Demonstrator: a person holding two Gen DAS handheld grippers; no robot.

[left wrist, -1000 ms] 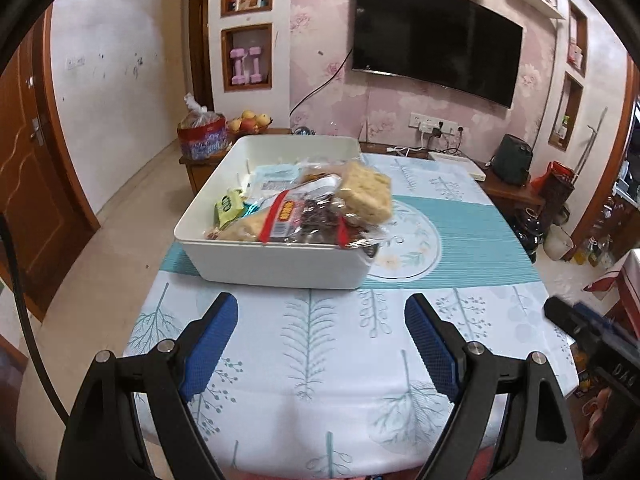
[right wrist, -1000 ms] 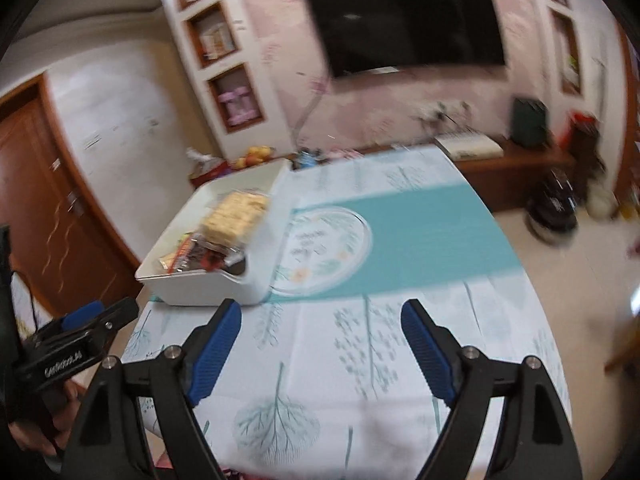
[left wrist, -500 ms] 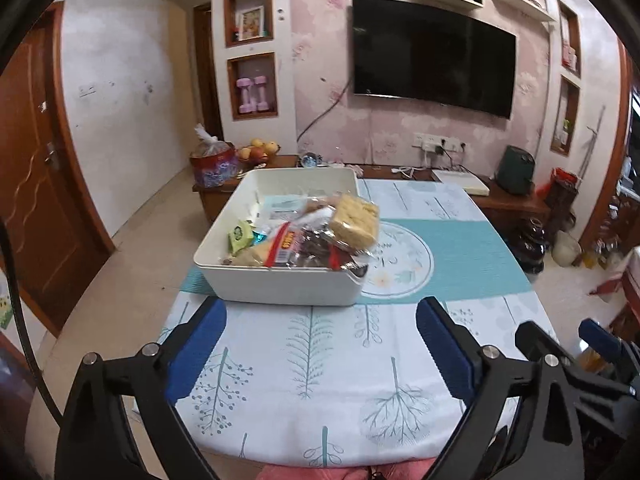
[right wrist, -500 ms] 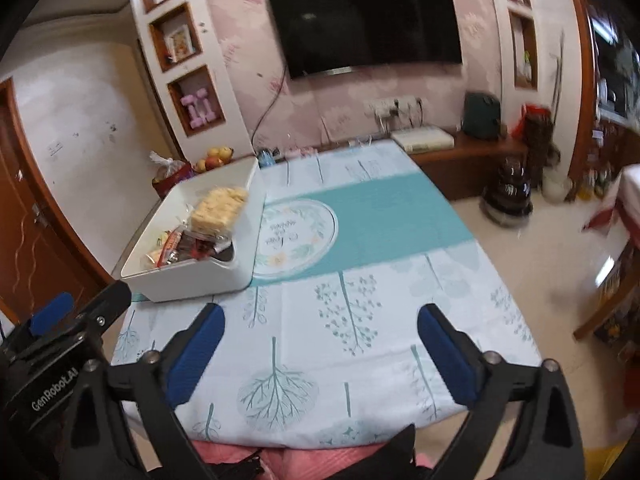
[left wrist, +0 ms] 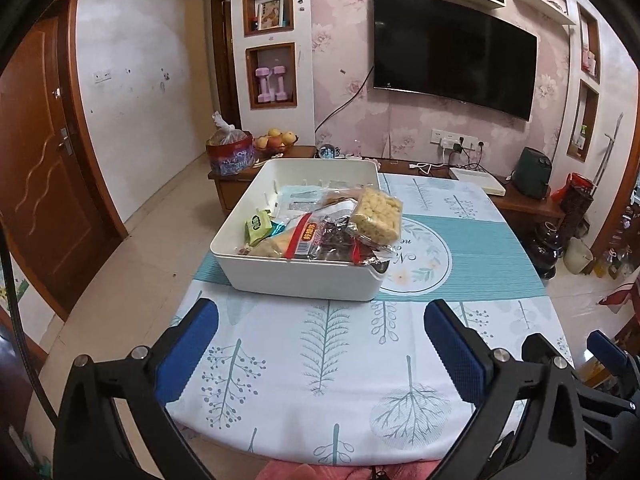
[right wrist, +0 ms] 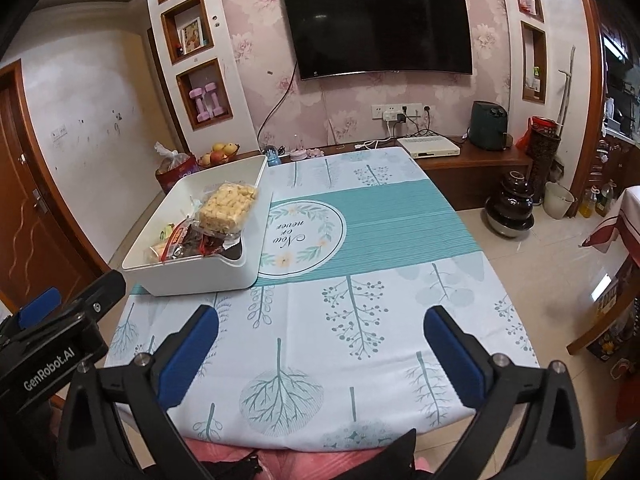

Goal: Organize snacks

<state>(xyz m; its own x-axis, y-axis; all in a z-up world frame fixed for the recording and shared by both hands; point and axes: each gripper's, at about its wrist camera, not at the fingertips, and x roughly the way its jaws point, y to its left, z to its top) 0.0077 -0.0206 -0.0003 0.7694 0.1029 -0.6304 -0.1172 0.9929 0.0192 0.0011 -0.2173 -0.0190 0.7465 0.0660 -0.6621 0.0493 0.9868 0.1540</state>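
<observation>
A white bin [left wrist: 300, 280] stands on the left half of the table, full of snacks. A yellow puffed-rice pack [left wrist: 378, 214] lies on top, a red-striped bag [left wrist: 316, 240] below it and a green packet [left wrist: 258, 226] to the left. My left gripper [left wrist: 320, 320] hovers over the near tablecloth, short of the bin, its jaws opening with nothing between them. My right gripper [right wrist: 320, 320] hangs over the near middle of the table, right of the bin [right wrist: 200, 280], its jaws also opening and empty. The rice pack [right wrist: 226, 208] shows there too.
The table carries a tree-patterned cloth [right wrist: 360, 320] with a teal band [right wrist: 400, 232]. Behind it is a low wooden cabinet [right wrist: 460, 160] with a fruit bowl [left wrist: 276, 140] and a red bag [left wrist: 230, 154]. A black jar [right wrist: 510, 204] stands on the floor to the right, and a door [left wrist: 36, 160] is at the left.
Both grippers have drawn back and risen from the bin, so the table's near edge now shows. Both pairs of jaws have spread wider.
</observation>
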